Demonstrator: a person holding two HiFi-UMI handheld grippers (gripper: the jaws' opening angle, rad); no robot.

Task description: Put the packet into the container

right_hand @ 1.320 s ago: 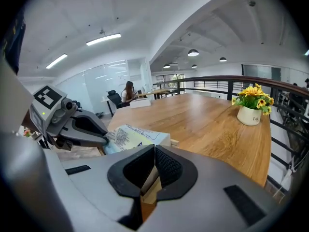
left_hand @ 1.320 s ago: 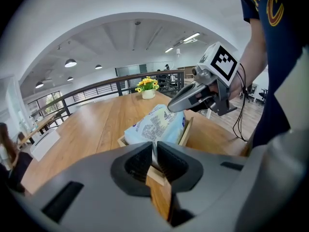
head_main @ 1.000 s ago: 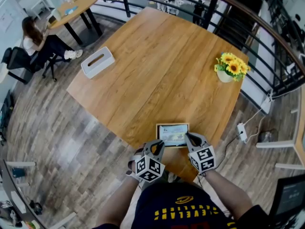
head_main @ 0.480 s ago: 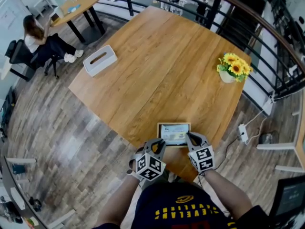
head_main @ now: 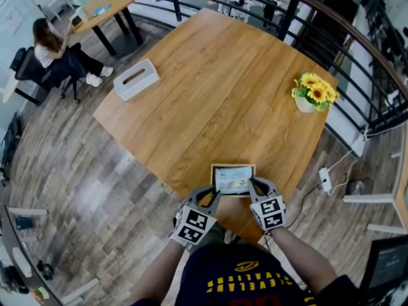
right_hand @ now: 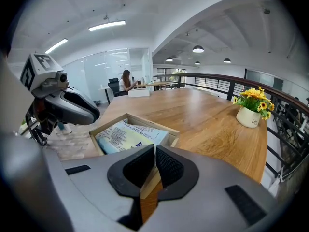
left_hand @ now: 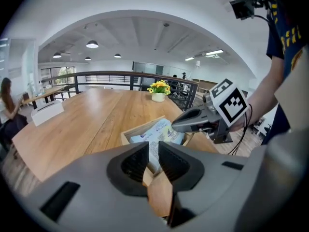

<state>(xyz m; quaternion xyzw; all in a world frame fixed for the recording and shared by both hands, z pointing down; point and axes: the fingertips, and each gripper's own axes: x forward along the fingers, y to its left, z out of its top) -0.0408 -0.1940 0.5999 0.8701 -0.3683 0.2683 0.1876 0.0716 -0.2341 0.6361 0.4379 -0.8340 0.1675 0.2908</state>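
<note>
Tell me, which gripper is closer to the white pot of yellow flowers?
Right. The right gripper is at the wooden box's near corner toward the white pot of yellow flowers; the left gripper, jaws opening and gripping nothing, is at the other near corner.

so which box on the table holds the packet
The open wooden container at the near edge; the packet lies inside it. The white box, far left, shows only a top slot.

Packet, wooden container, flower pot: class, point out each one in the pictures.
packet (right_hand: 130,136), right gripper view, printed top face
wooden container (right_hand: 164,126), right gripper view, far rim
flower pot (right_hand: 249,116), right gripper view, white front
</note>
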